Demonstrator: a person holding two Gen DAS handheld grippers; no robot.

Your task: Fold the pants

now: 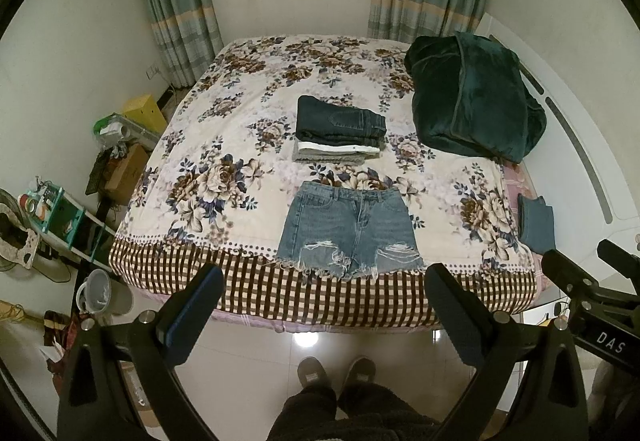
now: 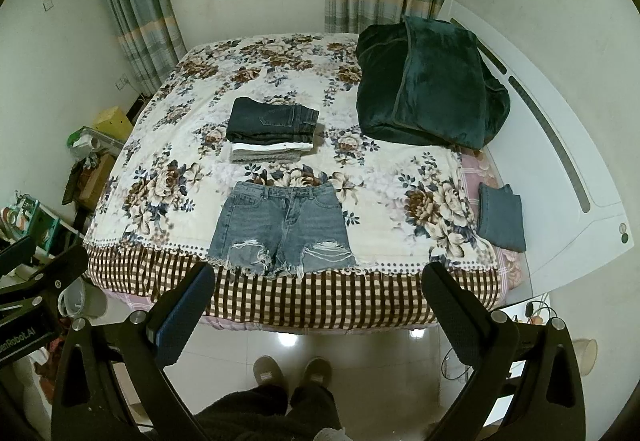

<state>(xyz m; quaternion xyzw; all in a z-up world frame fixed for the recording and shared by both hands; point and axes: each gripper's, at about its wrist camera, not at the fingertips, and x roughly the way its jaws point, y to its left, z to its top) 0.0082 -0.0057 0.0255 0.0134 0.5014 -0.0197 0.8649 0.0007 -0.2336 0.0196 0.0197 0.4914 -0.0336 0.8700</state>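
Note:
A pair of light blue ripped denim shorts (image 1: 347, 231) lies flat and unfolded at the near edge of the bed, waistband away from me; it also shows in the right wrist view (image 2: 282, 227). My left gripper (image 1: 324, 281) is open and empty, held above the floor in front of the bed, short of the shorts' hem. My right gripper (image 2: 318, 279) is open and empty at the same height, beside the left one. Part of the right gripper (image 1: 592, 289) shows in the left wrist view.
A stack of folded pants (image 1: 340, 129) lies behind the shorts. A dark green blanket (image 1: 472, 101) is heaped at the back right. A small folded denim piece (image 1: 536, 223) lies at the bed's right edge. Boxes, a shelf and a bucket (image 1: 98, 291) stand left of the bed.

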